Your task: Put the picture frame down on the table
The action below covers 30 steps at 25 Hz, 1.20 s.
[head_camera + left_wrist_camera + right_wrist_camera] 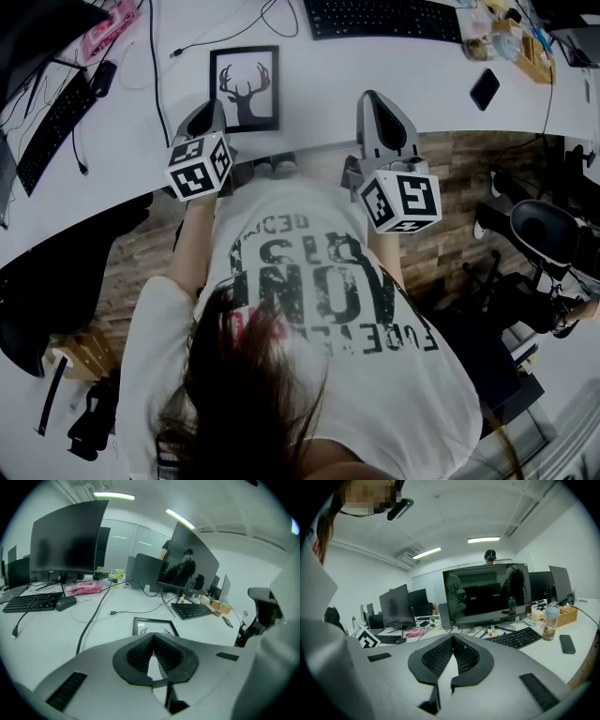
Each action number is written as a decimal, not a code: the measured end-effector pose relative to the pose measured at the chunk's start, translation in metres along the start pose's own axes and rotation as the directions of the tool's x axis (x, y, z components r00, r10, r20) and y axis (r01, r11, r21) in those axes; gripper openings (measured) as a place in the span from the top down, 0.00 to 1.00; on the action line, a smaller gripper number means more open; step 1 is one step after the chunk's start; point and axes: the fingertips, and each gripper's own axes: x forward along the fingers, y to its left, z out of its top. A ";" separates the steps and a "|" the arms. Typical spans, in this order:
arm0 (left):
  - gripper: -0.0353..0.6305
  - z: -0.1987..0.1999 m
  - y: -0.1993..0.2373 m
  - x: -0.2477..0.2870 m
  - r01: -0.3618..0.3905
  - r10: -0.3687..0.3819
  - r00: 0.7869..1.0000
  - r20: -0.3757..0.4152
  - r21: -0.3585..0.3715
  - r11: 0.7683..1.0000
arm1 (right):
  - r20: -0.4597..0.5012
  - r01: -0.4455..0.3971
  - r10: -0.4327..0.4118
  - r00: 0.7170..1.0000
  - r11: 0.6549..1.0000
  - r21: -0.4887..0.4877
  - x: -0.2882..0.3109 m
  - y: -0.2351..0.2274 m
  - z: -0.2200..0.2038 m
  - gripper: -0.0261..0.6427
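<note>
The picture frame (246, 87), black-edged with a deer silhouette, lies flat on the white table (319, 80) near its front edge. It also shows just past the jaws in the left gripper view, picture frame (151, 624). My left gripper (214, 109) hovers at the frame's near left corner, apart from it. Its jaws are shut with nothing between them, left gripper (153, 636). My right gripper (371, 97) is held to the right of the frame over the table's front edge. It is shut and empty too, right gripper (453, 637).
A black keyboard (384, 17) lies behind the frame and a phone (485, 88) at the right. Another keyboard (54, 120), cables (155, 66) and a pink pack (106, 26) are at the left. Monitors (70, 538) stand along the back. An office chair (548, 232) is at the right.
</note>
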 end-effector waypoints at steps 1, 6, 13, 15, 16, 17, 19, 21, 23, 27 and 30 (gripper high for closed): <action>0.94 0.006 -0.001 -0.003 0.004 -0.004 1.000 0.020 -0.005 1.000 | 0.000 -0.002 0.002 1.000 1.000 -0.001 0.000 0.000 0.000 0.96; 0.94 0.040 -0.007 -0.021 0.021 -0.018 0.991 0.136 -0.024 0.999 | 0.001 -0.016 0.016 1.000 1.000 -0.006 0.002 0.002 0.002 0.96; 0.94 0.093 -0.016 -0.060 0.052 -0.037 0.951 0.307 -0.042 0.998 | 0.001 -0.051 0.051 0.999 0.999 -0.011 0.008 0.010 0.003 0.96; 0.94 0.106 -0.019 -0.074 0.054 -0.038 0.935 0.353 -0.033 0.998 | 0.000 -0.065 0.065 0.998 0.998 -0.013 0.011 0.013 0.003 0.96; 0.94 0.112 -0.021 -0.081 0.051 -0.038 0.926 0.375 -0.024 0.998 | 0.000 -0.074 0.074 0.997 0.997 -0.015 0.012 0.015 0.003 0.96; 0.94 0.117 -0.023 -0.087 0.048 -0.039 0.918 0.395 -0.014 0.999 | 0.000 -0.084 0.084 0.996 0.996 -0.017 0.014 0.017 0.004 0.96; 0.94 0.127 -0.026 -0.099 0.045 -0.042 0.902 0.430 0.002 0.999 | -0.001 -0.101 0.101 0.995 0.995 -0.022 0.017 0.022 0.004 0.96; 0.94 0.132 -0.027 -0.109 0.044 -0.042 0.889 0.456 0.006 0.999 | -0.003 -0.118 0.118 0.993 0.993 -0.024 0.020 0.027 0.005 0.96; 0.94 0.135 -0.026 -0.118 0.035 -0.033 0.880 0.473 0.003 0.999 | -0.006 -0.138 0.138 0.990 0.990 -0.027 0.022 0.033 0.004 0.96; 0.94 0.135 -0.021 -0.134 0.004 0.000 0.864 0.503 -0.006 1.000 | -0.016 -0.177 0.177 0.984 0.983 -0.038 0.028 0.044 0.005 0.96; 0.94 0.129 -0.018 -0.143 -0.025 0.028 0.859 0.511 -0.013 1.000 | -0.026 -0.204 0.203 0.979 0.978 -0.044 0.032 0.051 0.005 0.96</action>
